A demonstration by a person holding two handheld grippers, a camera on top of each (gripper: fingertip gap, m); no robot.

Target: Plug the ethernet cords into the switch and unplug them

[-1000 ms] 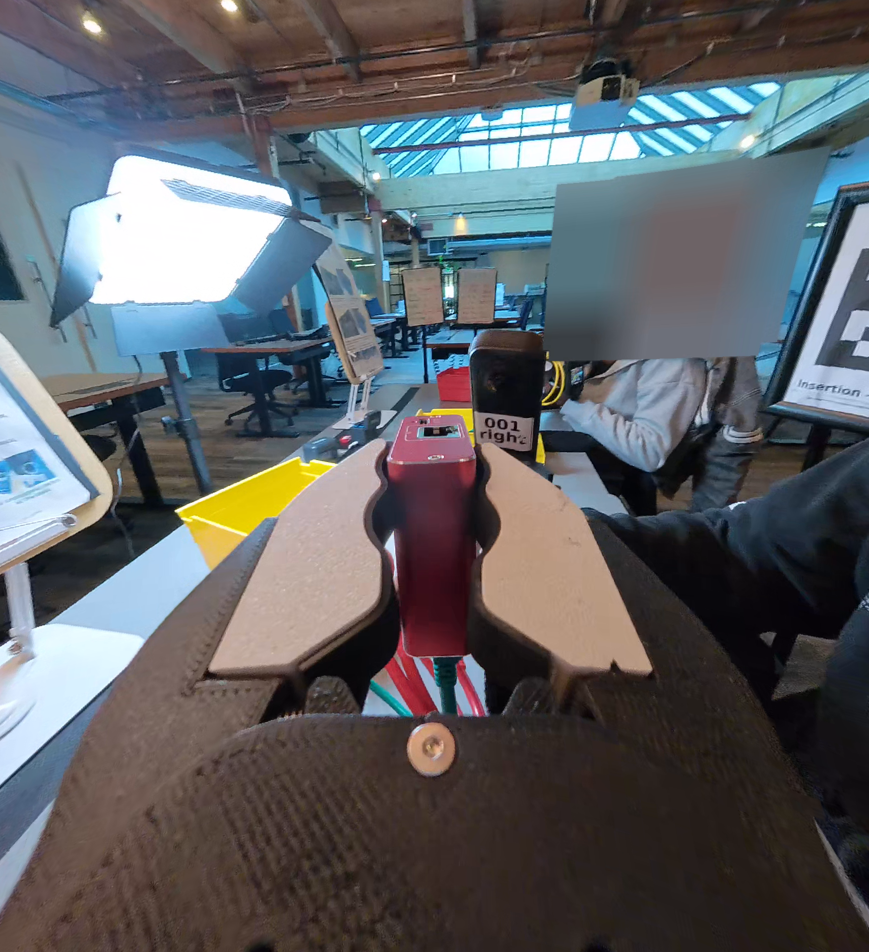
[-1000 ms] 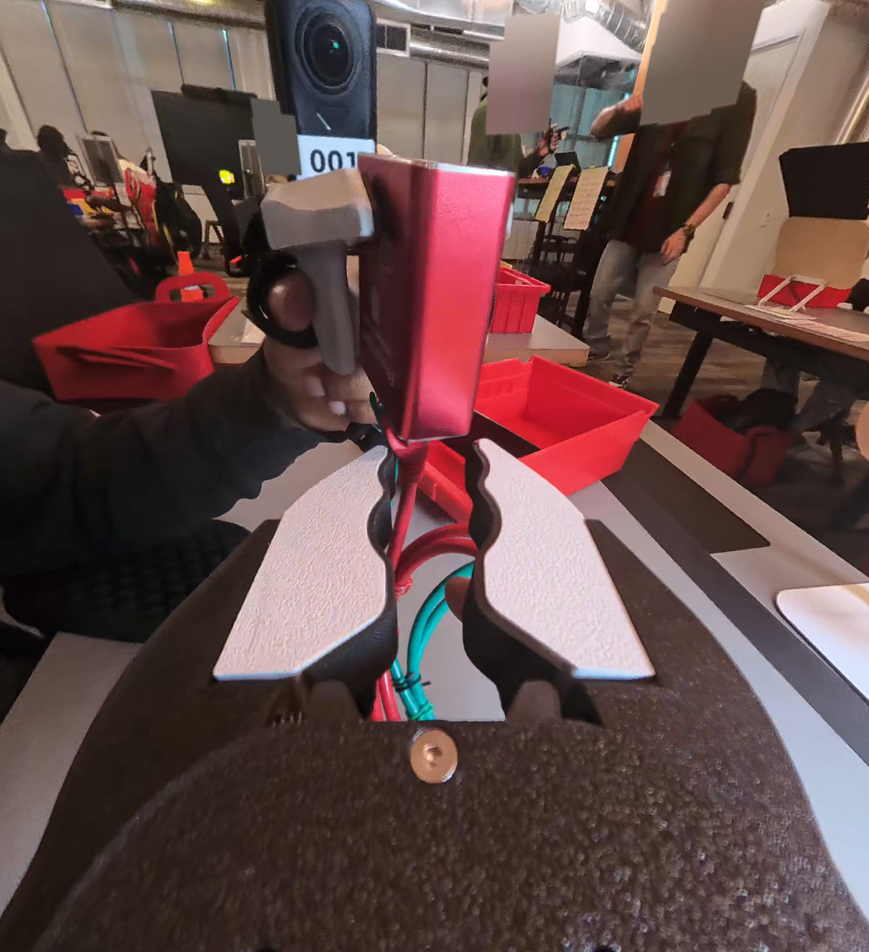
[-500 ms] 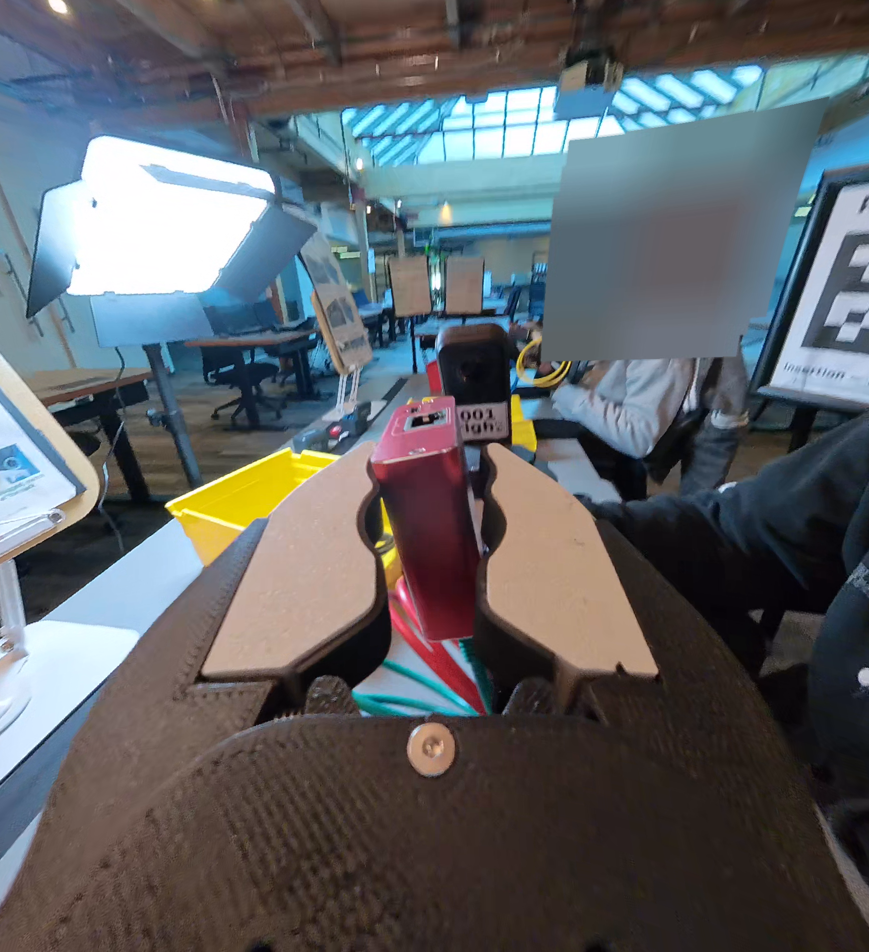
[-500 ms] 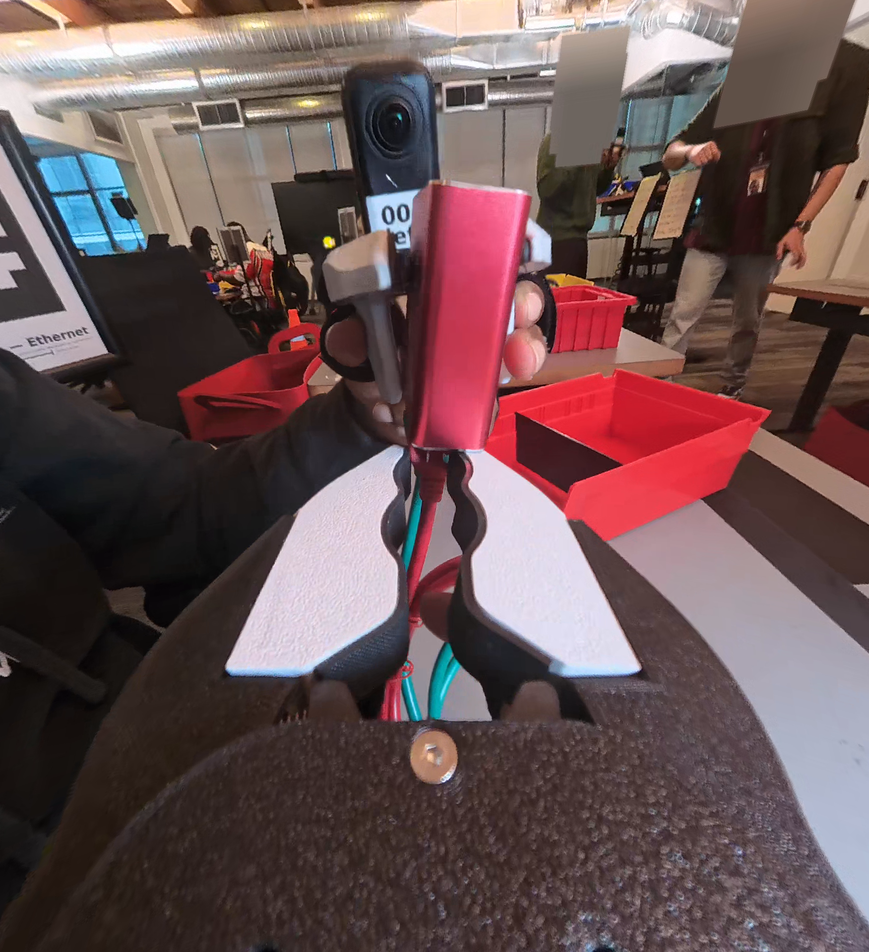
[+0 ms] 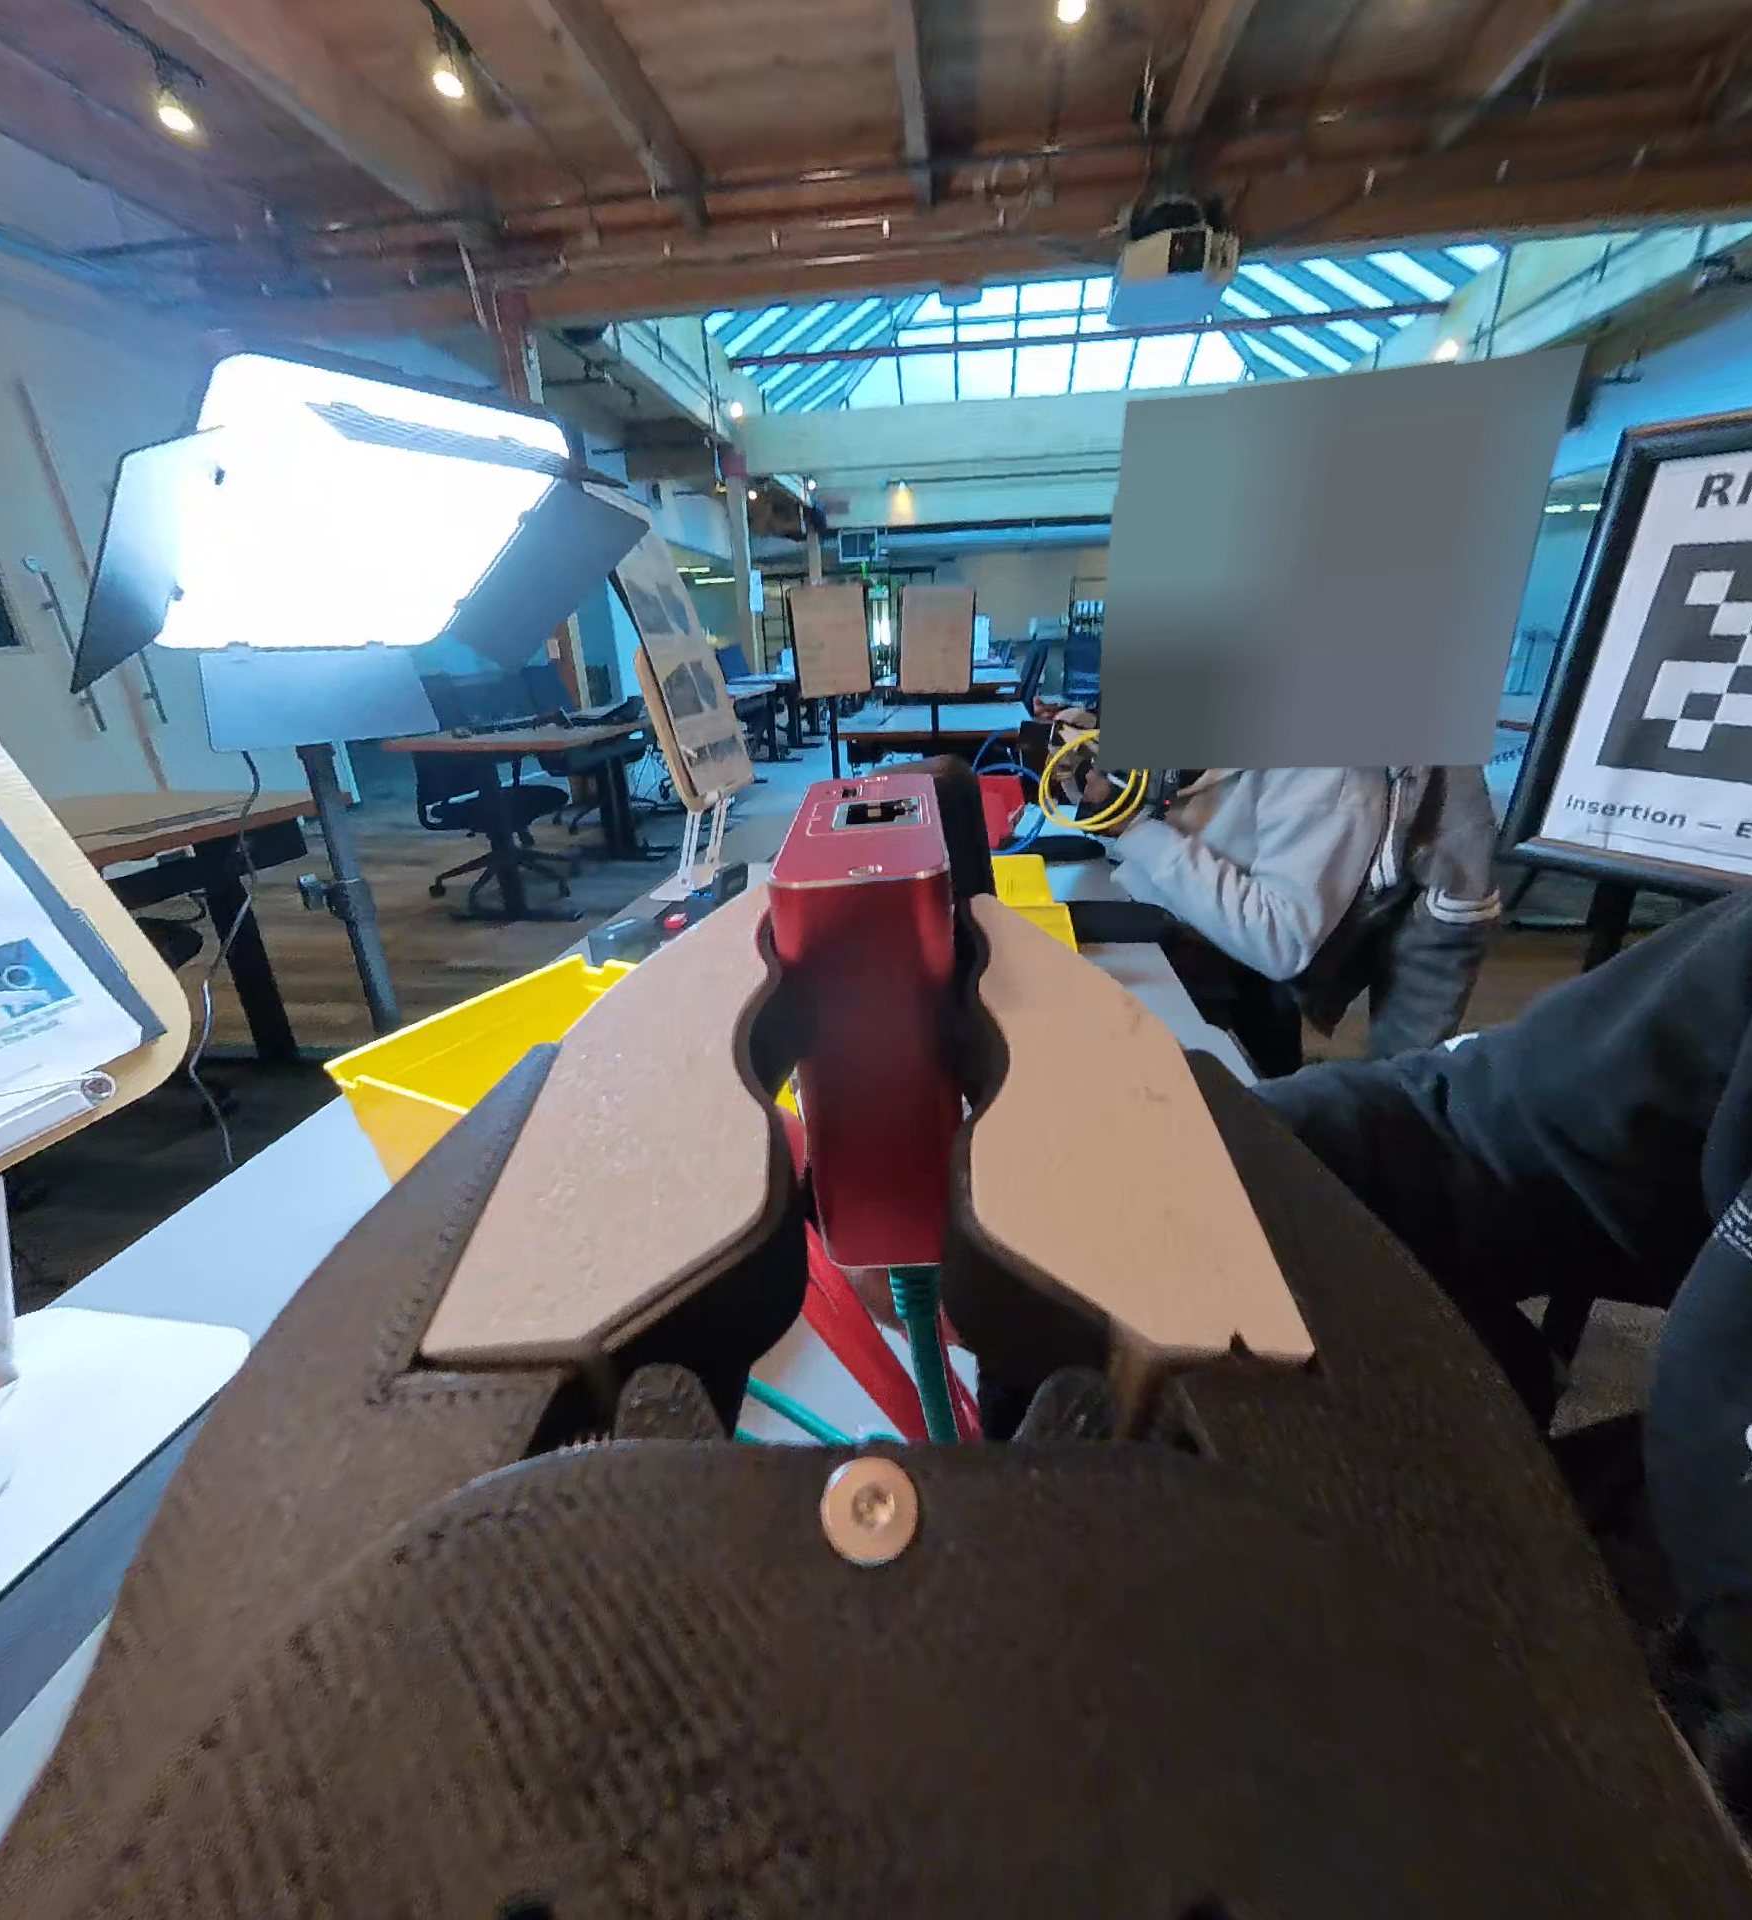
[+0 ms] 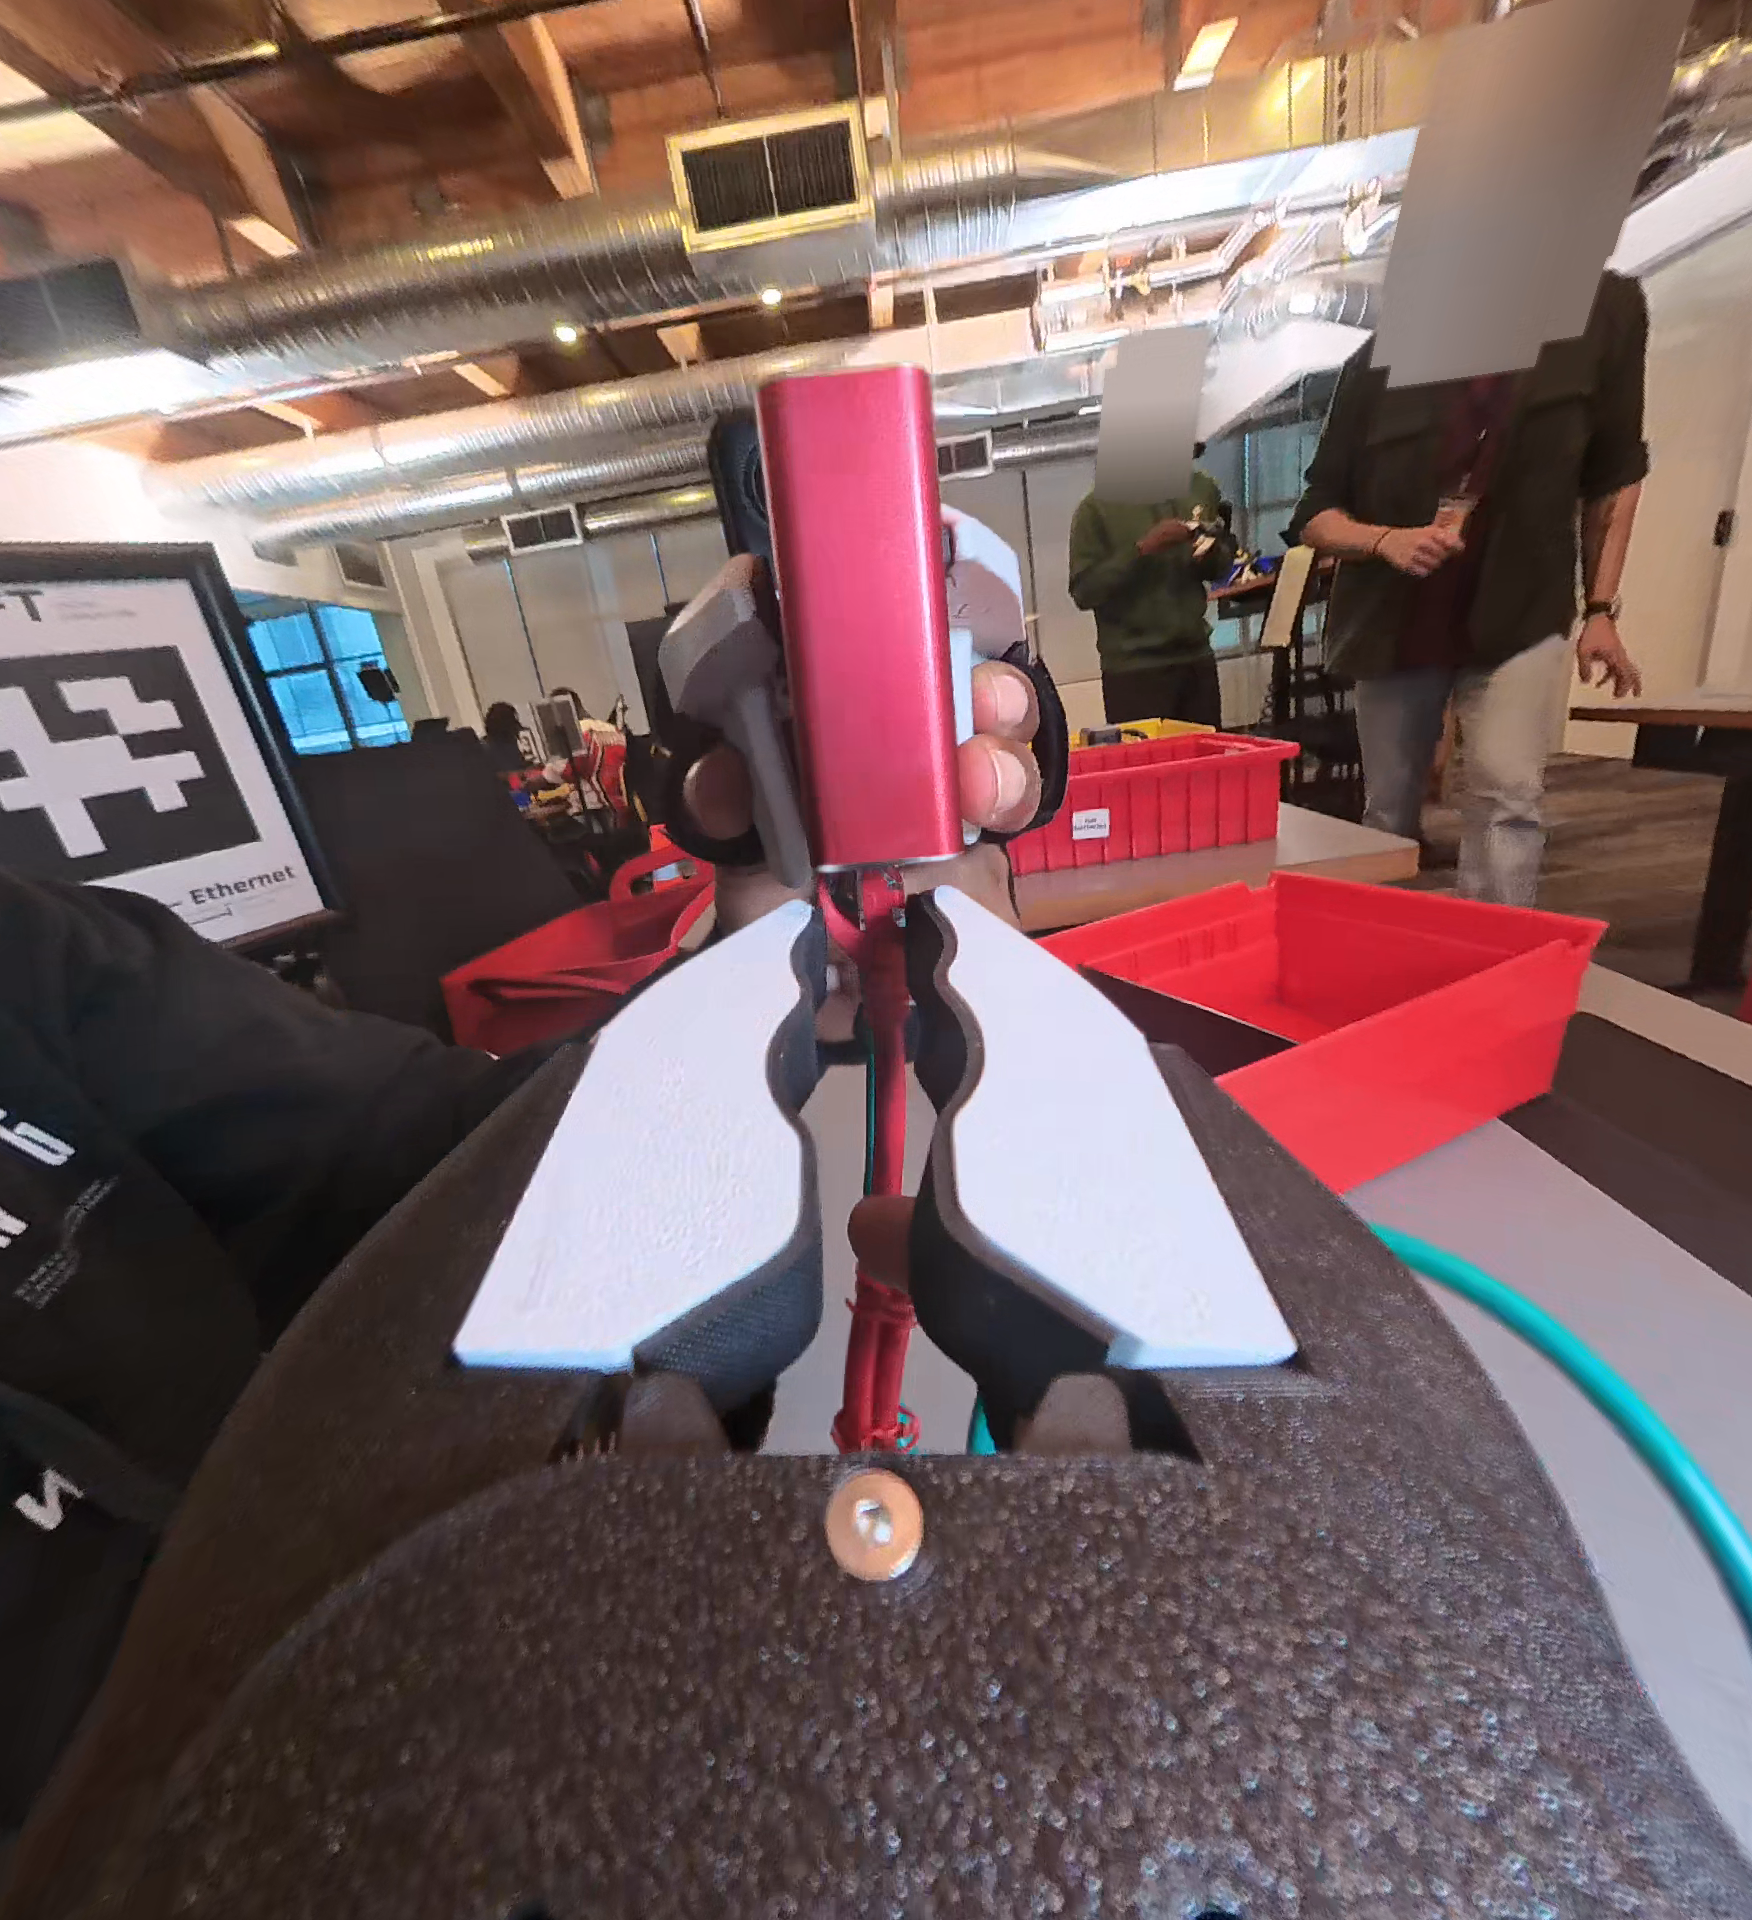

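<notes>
While two claws meet, one switch [image 5: 877,1049] carries two cords.

switch [image 5: 877,1049] between left fingers [image 5: 643,1122]

The red switch [image 6: 856,623] is held upright by the left gripper [image 6: 851,717] beyond the white fingers [image 6: 664,1143] of the right gripper [image 6: 864,935], which are closed on a red cord [image 6: 887,1091] below the switch. A green cord [image 6: 1630,1455] curves at right.

blocked: red switch [image 5: 877,1049] fills left tongs [image 5: 867,951] | right: red bin [image 6: 1371,997] near
</notes>
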